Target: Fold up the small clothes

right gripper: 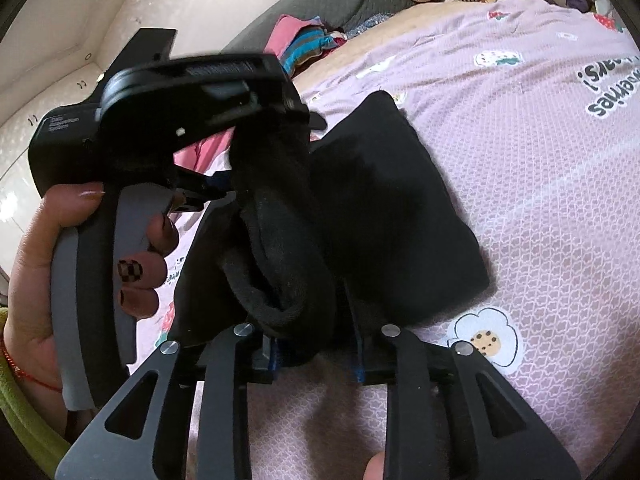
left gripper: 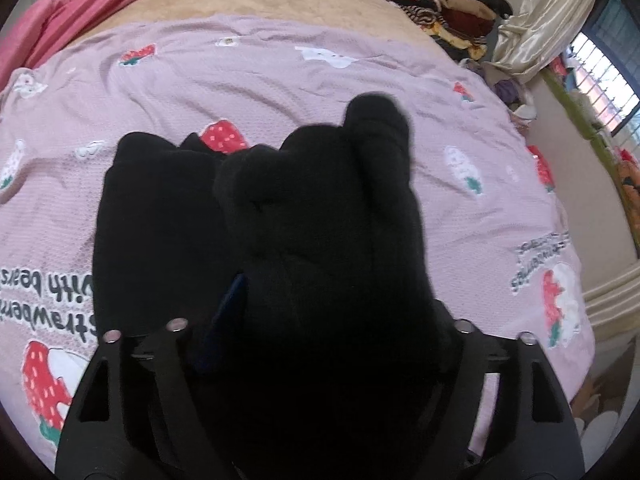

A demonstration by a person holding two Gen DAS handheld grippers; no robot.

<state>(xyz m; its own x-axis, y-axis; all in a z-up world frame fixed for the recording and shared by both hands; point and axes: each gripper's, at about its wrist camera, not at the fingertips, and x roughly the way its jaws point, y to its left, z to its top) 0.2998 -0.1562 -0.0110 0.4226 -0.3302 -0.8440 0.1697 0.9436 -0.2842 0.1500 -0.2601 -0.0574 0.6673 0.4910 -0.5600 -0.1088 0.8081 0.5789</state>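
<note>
A black garment [left gripper: 168,220] lies partly flat on the pink strawberry-print blanket [left gripper: 280,72]. Its bunched end [left gripper: 320,200] is lifted and draped over my left gripper [left gripper: 320,280], hiding the right finger. The blue-edged left finger [left gripper: 234,304] shows, and the linkages stand wide apart, so the jaws are open. In the right wrist view the rolled black cloth [right gripper: 280,260] runs from the left gripper [right gripper: 216,188] down to my right gripper [right gripper: 316,344]. The right gripper's jaws stand a little apart with the roll's end loose between the fingers. The flat part [right gripper: 400,208] rests on the blanket [right gripper: 540,200].
A person's hand [right gripper: 40,248] holds the left gripper's handle. Folded clothes are piled at the bed's far right [left gripper: 448,4], and a pink quilt [left gripper: 80,12] lies far left. A curtain [left gripper: 540,20] and a window [left gripper: 608,72] are at the right. Striped clothes [right gripper: 308,44] lie by the headboard.
</note>
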